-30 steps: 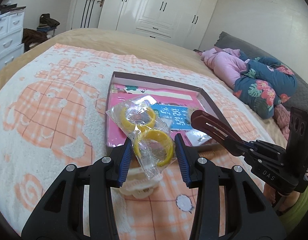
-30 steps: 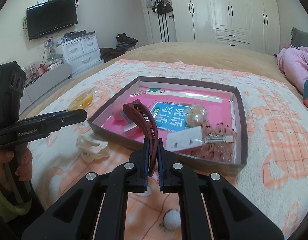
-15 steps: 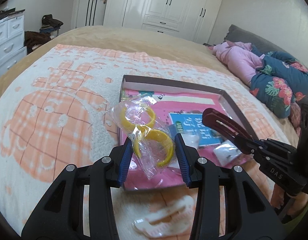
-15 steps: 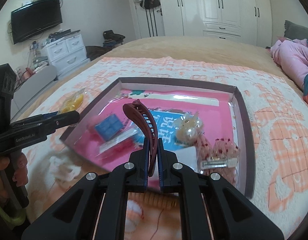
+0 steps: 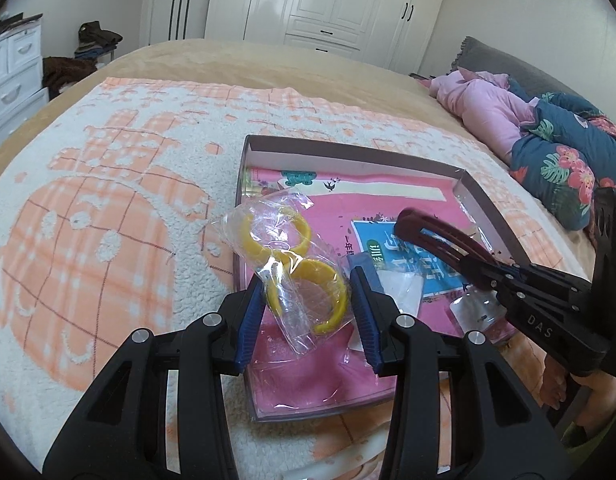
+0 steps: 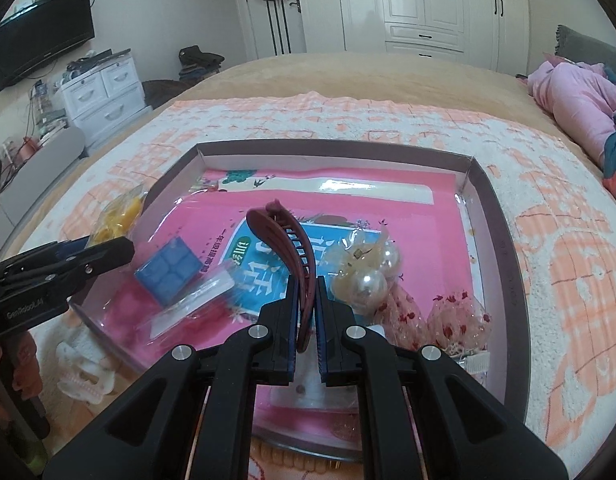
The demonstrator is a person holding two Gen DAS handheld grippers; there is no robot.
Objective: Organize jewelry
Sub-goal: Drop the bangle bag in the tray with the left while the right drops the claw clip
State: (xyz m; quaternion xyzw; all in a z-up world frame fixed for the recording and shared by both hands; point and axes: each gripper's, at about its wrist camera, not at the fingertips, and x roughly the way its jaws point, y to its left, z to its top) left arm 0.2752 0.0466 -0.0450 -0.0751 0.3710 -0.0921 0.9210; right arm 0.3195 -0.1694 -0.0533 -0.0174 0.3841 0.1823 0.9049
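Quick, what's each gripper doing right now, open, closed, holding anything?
Left gripper: closed on the clear bag of yellow bangles.
Right gripper: closed on the dark red hair clip.

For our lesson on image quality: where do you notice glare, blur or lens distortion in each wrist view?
Left wrist view: fisheye bends the wardrobe and darkens the corners; the bracelet bag glints. Right wrist view: glare streaks the tray lining, and the blue block looks motion-smeared.
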